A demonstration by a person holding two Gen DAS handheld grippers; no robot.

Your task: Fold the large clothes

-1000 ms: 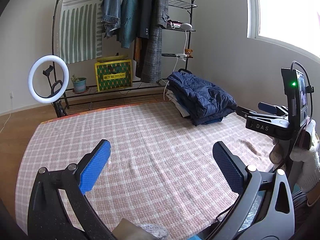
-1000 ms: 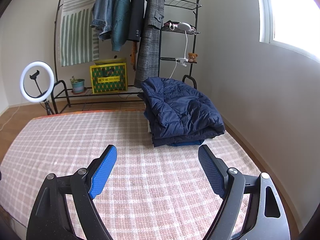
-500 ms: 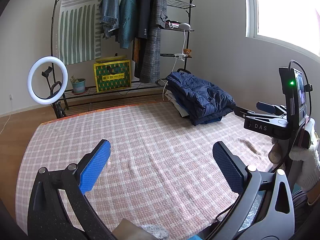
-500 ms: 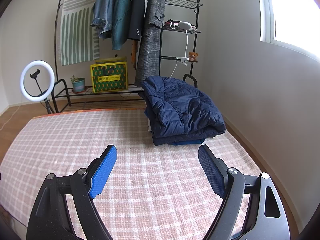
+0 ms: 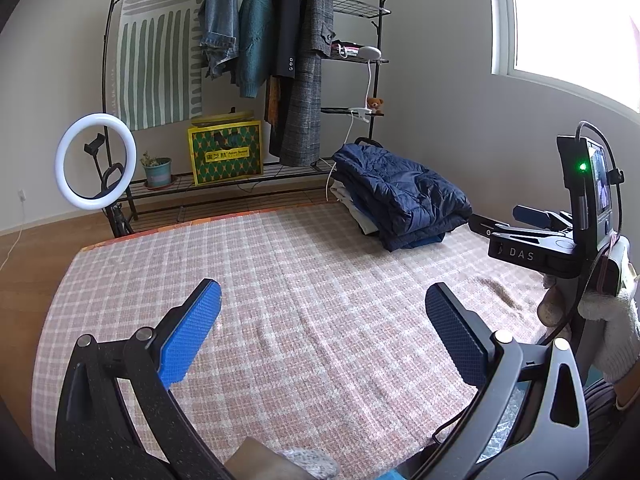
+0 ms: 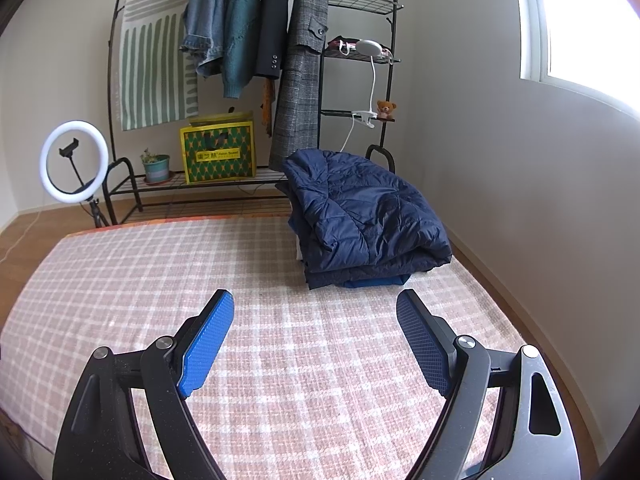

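Observation:
A folded navy quilted jacket point(image 6: 368, 208) lies on top of a stack of folded clothes at the far right of the pink plaid cover point(image 6: 280, 280). The jacket also shows in the left wrist view point(image 5: 400, 196). My right gripper point(image 6: 316, 312) is open and empty, held above the cover in front of the stack. My left gripper point(image 5: 322, 312) is open and empty over the middle of the cover point(image 5: 280, 280). The right gripper's body point(image 5: 536, 248) shows at the right of the left wrist view, held by a gloved hand.
A black clothes rack point(image 6: 360, 4) with several hanging garments stands behind the cover. A yellow box point(image 6: 218, 152), a potted plant point(image 6: 156, 166) and a ring light point(image 6: 74, 168) are on the far left. A wall runs along the right side.
Both views have shifted slightly; the folded stack looks a bit farther and lower. Both grippers stay open and empty.

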